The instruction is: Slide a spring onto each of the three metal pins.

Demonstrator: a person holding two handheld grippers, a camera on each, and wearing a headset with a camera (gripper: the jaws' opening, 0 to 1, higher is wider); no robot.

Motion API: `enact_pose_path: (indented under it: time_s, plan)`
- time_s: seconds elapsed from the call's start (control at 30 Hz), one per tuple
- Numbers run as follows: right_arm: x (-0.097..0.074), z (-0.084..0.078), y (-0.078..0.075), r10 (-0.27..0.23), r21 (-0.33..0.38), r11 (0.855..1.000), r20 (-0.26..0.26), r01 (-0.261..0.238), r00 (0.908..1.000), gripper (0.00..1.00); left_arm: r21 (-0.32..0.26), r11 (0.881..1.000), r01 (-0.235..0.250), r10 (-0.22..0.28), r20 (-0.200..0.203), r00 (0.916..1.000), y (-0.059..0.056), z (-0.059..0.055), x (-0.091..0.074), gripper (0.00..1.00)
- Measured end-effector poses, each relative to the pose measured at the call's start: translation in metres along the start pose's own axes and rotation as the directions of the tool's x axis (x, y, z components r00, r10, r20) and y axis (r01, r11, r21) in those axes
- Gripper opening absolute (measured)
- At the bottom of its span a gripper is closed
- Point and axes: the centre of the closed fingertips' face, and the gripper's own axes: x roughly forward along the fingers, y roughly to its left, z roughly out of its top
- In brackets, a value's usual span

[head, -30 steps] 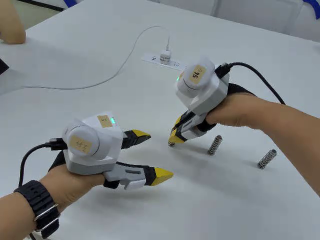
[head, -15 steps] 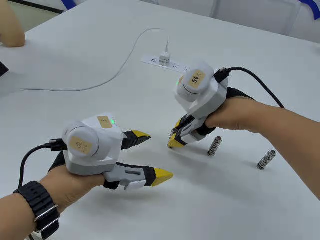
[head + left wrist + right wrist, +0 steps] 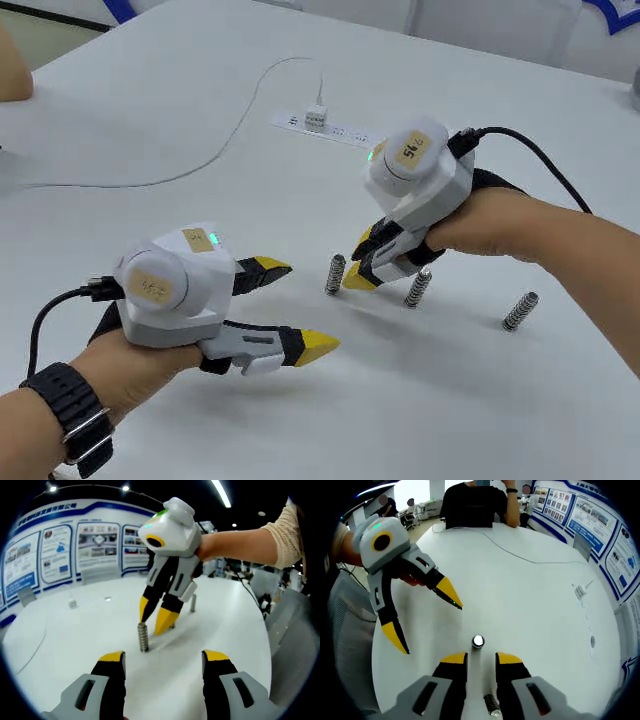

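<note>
Three springs [image 3: 335, 274] stand upright on the white desk [image 3: 200, 120], one just off the tips of the right claw [image 3: 357, 268], whose jaws are slightly parted and empty. The left claw [image 3: 297, 305] gapes wide, also empty. A cable [image 3: 235, 120] and power strip [image 3: 325, 125] lie behind, posters [image 3: 65, 545] line the wall, and pins inside the springs are hard to make out.

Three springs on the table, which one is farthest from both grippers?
The lone spring at the head view's right; the other two flank the right gripper.
</note>
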Motion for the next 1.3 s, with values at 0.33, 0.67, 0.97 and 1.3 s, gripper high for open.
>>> enact_pose_path:
  time_s: [0.33, 0.67, 0.97, 1.3]
  plan:
    - [-0.019, -0.011, -0.008, -0.047, 0.033, 0.998, 0.043, 0.046, 0.9980, 0.28, 0.003, 1.000, 0.000, 0.000, 0.002, 1.0000, 0.002, 0.002, 0.002, 0.63]
    - [-0.037, -0.030, -0.014, -0.100, 0.089, 0.992, 0.066, 0.094, 0.9928, 0.31, 0.003, 1.000, -0.003, 0.004, -0.002, 1.0000, 0.005, 0.002, 0.002, 0.64]
    - [-0.053, -0.046, -0.017, -0.145, 0.138, 0.982, 0.084, 0.133, 0.9858, 0.32, 0.006, 1.000, 0.000, 0.000, -0.004, 1.0000, 0.004, 0.003, 0.003, 0.64]
    - [-0.066, -0.062, -0.015, -0.187, 0.180, 0.970, 0.107, 0.166, 0.9765, 0.33, 0.003, 1.000, 0.000, 0.000, -0.003, 1.0000, 0.004, 0.004, 0.003, 0.66]
